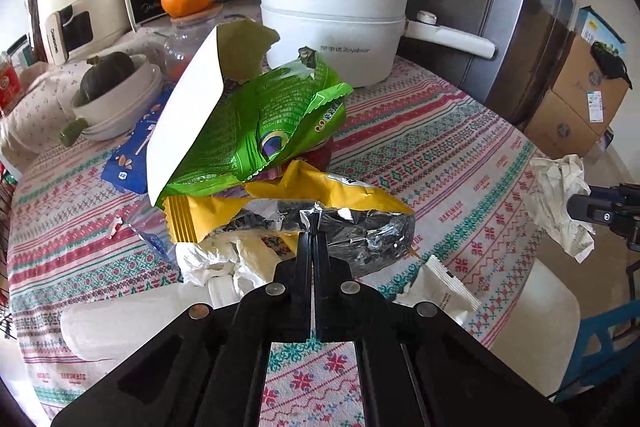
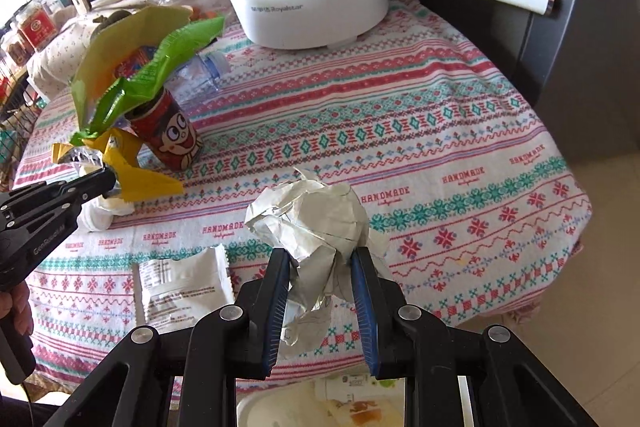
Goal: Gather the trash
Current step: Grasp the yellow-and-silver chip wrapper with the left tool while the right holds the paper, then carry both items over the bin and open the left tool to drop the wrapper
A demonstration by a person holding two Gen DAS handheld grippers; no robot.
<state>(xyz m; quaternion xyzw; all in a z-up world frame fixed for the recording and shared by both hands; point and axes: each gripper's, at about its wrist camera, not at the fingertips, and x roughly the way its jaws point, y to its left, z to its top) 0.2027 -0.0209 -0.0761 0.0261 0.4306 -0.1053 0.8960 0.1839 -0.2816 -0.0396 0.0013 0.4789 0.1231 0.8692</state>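
Left gripper (image 1: pixel 314 223) angled steeply down, jaws pinched fully together on the foil edge of the yellow wrapper (image 1: pixel 304 203) in the trash pile at table's left. Red can (image 2: pixel 168 131) half hidden under green wrapper (image 1: pixel 264 131). Right gripper (image 2: pixel 320 255) likewise tilted down, partly closed on crumpled paper (image 2: pixel 312 219) near the table's (image 2: pixel 440 115) near edge; bin below cut off.

Both grippers are chunky black plastic with round silver screws on the linkages. Right gripper (image 2: pixel 322 253) has ribbed blue pads (image 2: pixel 366 291); left gripper (image 1: pixel 313 227) has white lettering on its side.
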